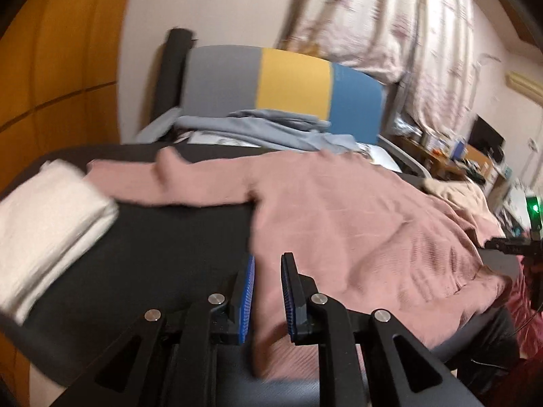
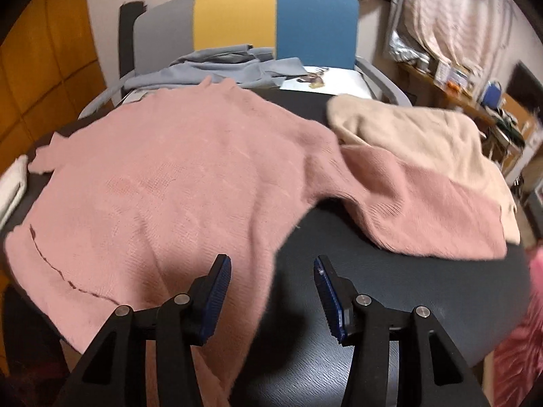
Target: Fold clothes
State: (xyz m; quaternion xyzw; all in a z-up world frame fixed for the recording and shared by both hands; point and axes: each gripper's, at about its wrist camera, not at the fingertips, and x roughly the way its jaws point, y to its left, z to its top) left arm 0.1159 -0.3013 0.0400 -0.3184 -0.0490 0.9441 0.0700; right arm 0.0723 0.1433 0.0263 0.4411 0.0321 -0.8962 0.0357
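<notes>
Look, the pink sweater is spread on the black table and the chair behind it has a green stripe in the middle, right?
Not quite. The chair's middle stripe is yellow, between grey and blue, as the right wrist view shows. The pink sweater is indeed spread on the black table.

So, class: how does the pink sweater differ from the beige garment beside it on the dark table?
The pink sweater is spread out nearly flat; the beige garment lies bunched. The pink sweater covers more of the table than the beige garment, and its sleeve lies over the beige garment's edge. Both look soft and rest unfolded.
</notes>
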